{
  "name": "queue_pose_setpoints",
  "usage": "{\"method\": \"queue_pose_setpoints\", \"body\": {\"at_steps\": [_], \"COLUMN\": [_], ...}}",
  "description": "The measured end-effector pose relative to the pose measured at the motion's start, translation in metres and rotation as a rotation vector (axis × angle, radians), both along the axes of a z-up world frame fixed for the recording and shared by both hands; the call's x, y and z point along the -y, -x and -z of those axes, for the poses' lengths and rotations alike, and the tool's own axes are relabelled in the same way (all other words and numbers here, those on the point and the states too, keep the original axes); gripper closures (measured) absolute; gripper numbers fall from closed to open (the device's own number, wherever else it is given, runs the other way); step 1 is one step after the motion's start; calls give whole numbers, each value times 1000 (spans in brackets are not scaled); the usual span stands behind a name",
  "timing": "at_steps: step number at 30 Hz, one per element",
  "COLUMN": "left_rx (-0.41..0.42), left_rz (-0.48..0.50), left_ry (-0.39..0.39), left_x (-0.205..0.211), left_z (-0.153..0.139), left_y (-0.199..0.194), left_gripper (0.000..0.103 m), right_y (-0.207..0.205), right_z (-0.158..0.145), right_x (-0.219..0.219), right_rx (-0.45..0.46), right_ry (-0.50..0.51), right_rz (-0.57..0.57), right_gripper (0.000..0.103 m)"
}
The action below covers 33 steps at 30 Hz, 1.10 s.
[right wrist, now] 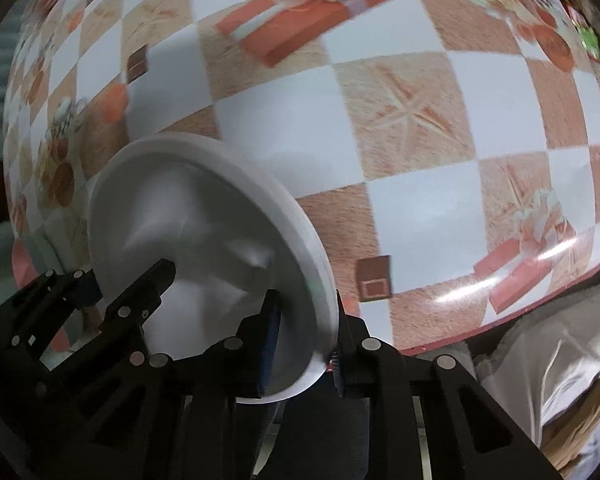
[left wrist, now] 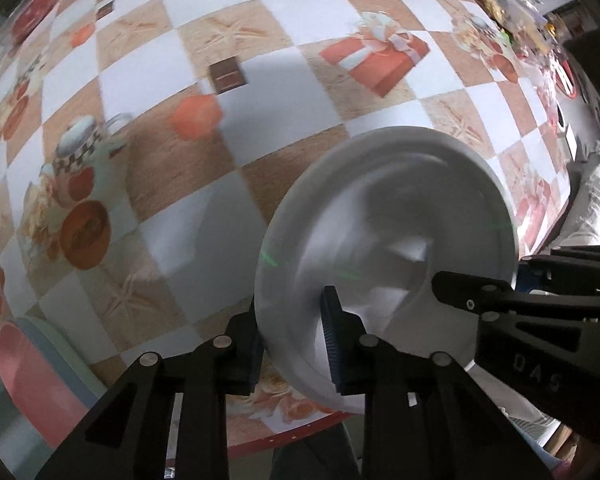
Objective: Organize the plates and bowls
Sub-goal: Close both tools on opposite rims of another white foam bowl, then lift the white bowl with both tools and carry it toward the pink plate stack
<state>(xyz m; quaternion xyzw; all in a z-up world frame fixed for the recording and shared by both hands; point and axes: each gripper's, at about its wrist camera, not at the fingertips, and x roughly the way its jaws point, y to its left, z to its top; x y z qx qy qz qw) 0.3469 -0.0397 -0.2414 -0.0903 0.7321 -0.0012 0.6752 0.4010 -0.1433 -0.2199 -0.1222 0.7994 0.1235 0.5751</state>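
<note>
A white plate (left wrist: pixel 384 216) (right wrist: pixel 188 216) with a deep well sits on the checkered tablecloth near the table's front edge. My left gripper (left wrist: pixel 292 344) is shut on the plate's left rim, one finger inside the well and one outside. My right gripper (right wrist: pixel 306 344) is shut on the opposite, right rim in the same way. Each gripper shows in the other's view: the right gripper (left wrist: pixel 512 280) at the plate's right side, the left gripper (right wrist: pixel 100 280) at its left side. Part of the plate's near rim is hidden behind the fingers.
A pink plate on a pale green one (left wrist: pixel 32 376) lies at the table's left front corner, and a bit of pink (right wrist: pixel 20 264) shows past the left gripper. Small cluttered items (left wrist: pixel 512 4) sit at the far right. The table's red edge (left wrist: pixel 300 432) (right wrist: pixel 500 320) runs just below the grippers.
</note>
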Motion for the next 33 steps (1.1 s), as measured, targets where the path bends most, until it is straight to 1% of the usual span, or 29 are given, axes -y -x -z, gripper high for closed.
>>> {"method": "queue_pose_setpoints", "body": {"at_steps": [3,10,13,16,21,22,23,26,27,28,30,33], "left_rx": [3,5,4,8,24,25,37,39,42,45,52,57], "left_rz": [-46,-172,-215,-243,-236,-236,-240,-238,-235,-234,-236,-234], "left_ry": [-15,-64,-71,-65,-77,-76,-54,-54,-58,-59,-63,-69], "left_x": [-14,-61,-77,-84,-84,-84,-82,-83,-84,-88,-86,-83], "left_z": [-1,2,3,5,7,7,8,9,7,-7,-10,-17], "left_y": [12,45,55,61,63,63,63,63,60,60,60,63], "left_gripper": [74,73,73,73,72,72,72,72,72,73,73,75], "right_y": [9,36,42,47,44,42,41,42,42,42,33,23], "right_z": [2,6,7,8,9,11,11,10,11,10,9,7], "right_x": [-22,-90,-116,-131,-139,-135,-130,-126,-126,-127,-120,-97], "right_rx": [-4,-4,3,15,10,10,11,10,9,8,2,-5], "right_ry": [-8,-42,-49,-44,-43,-42,-41,-43,-44,-46,-49,-51], "right_rz": [-40,-191,-244,-273,-258,-255,-254,-253,-251,-248,-242,-237], "right_gripper": [79,79,79,78,78,78,78,78,78,78,78,79]}}
